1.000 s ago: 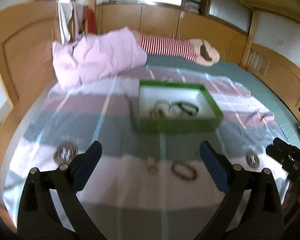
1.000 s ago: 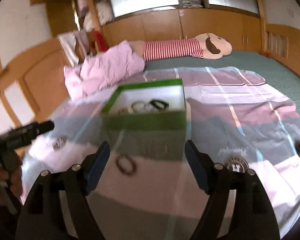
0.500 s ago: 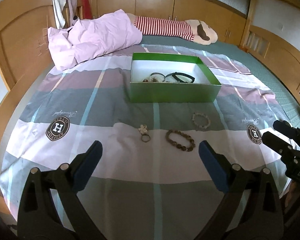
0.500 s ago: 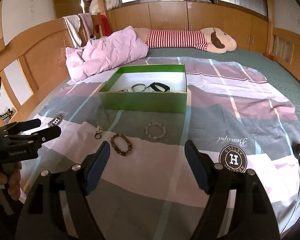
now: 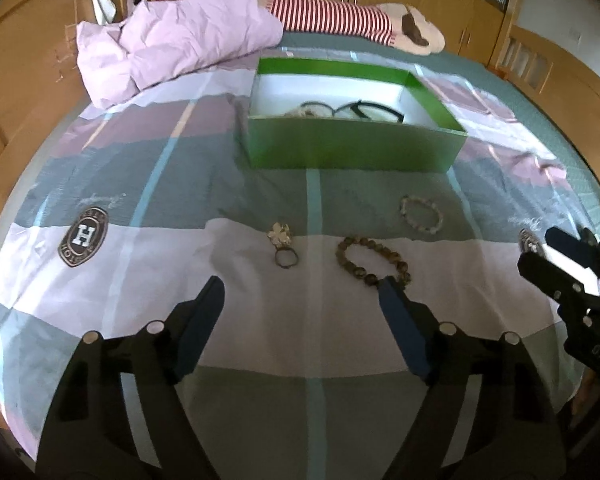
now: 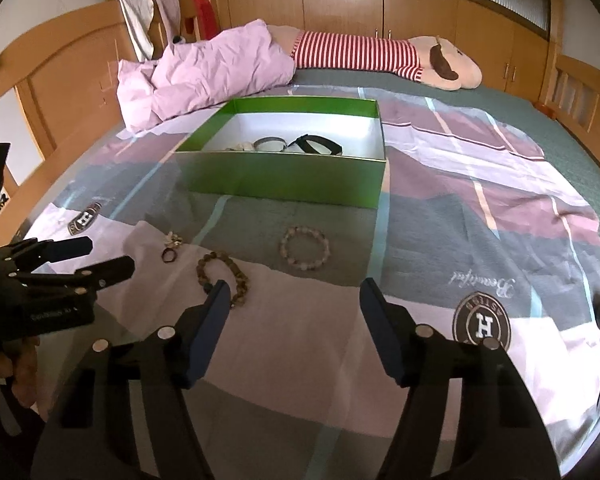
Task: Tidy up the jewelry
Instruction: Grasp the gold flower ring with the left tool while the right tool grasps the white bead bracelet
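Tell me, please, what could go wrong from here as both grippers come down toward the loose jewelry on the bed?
The ring is small and lies on soft bedding; the left gripper, jaws just closing on nothing, might pinch fabric instead. The dark bracelet lies between the two grippers, so the right gripper could collide with the left one there.

The green box (image 5: 352,148), open-topped with a white interior, holds dark bangles (image 5: 356,110). In front of it on the bedsheet lie a pale bead bracelet (image 5: 421,214), a brown bead bracelet (image 5: 372,261) and a ring (image 5: 283,248), all flat and apart.
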